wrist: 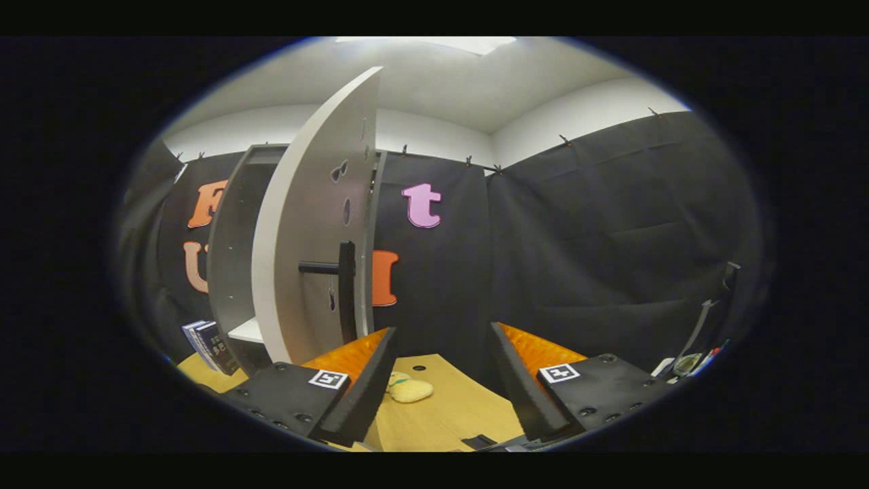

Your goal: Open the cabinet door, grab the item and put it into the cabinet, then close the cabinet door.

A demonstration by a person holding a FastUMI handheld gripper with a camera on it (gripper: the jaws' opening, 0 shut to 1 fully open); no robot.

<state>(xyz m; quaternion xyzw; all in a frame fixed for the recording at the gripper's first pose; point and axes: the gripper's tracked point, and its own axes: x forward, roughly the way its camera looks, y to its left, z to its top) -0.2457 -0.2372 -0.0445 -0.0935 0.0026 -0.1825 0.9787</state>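
Two fingers (366,380) of the hand-held gripper (441,387) are spread wide apart with nothing between them, so it's released and not gripping anything. They hang over a light wooden desk (448,414).

Just ahead of the fingers, a bit closer to the left one, there's a small yellowish plush item (409,389) lying on the desk. Can't really tell what it's meant to be, some soft toy thing. It's not touching either finger.

Beyond the left finger stands the cabinet (234,251), grey-ish panels, with its door (316,224) swung open toward the camera. The door has a dark bar handle (343,285) sticking out on the near face, and a few dark holes higher up. Inside the cabinet you can see a white shelf (248,331) low down, and I can't make out anything on it.

Left of the cabinet, a couple of dark blue books (210,346) lean on the desk. Off past the right finger, near the desk's far end, there's some small clutter (689,363), too blurry to call, plus a thin stand-like thing (706,319) rising up from it. Black cloth walls (611,238) all around.
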